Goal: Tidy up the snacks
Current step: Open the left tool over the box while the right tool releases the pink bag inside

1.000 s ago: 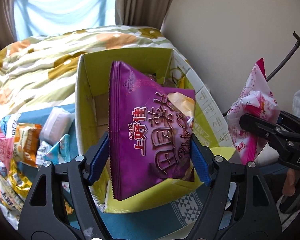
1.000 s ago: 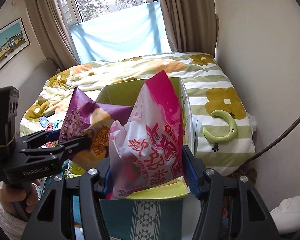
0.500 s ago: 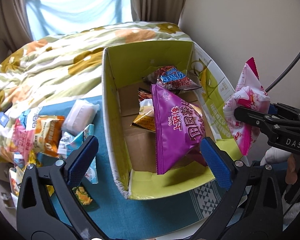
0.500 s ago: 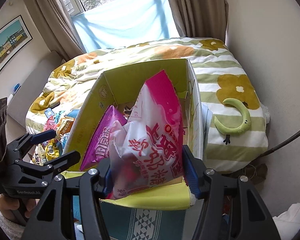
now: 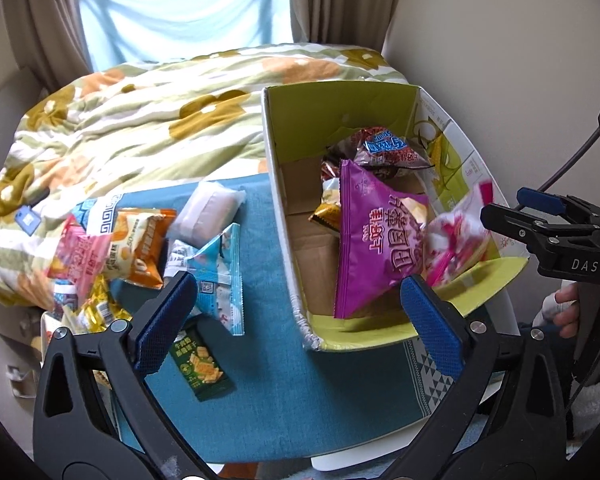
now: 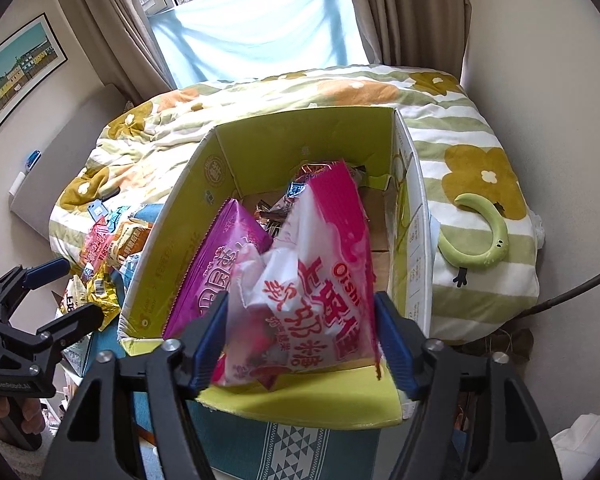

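Note:
A cardboard box with a yellow-green inside [image 5: 332, 120] [image 6: 300, 140] stands on a blue cloth. A purple snack bag [image 5: 372, 240] [image 6: 220, 264] leans inside it with several other packets. My left gripper [image 5: 296, 320] [image 6: 60, 288] is open and empty, above the cloth at the box's left. My right gripper [image 6: 300, 332] [image 5: 500, 208] stands open over the box's near edge. A pink and white snack bag [image 6: 320, 280] sits loose between its fingers; in the left wrist view it [image 5: 456, 236] is blurred, inside the box beside the purple bag.
Several loose snack packets [image 5: 140, 240] lie on the blue cloth [image 5: 300, 380] left of the box, with a dark green packet [image 5: 200, 364] nearest. A flowered quilt [image 5: 140, 112] covers the bed behind. A green curved toy [image 6: 484, 236] lies right of the box. A wall stands at the right.
My left gripper opened, dropped the purple bag into the box and drew back left. My right gripper moved over the box and opened; the pink bag has gone down into the box.

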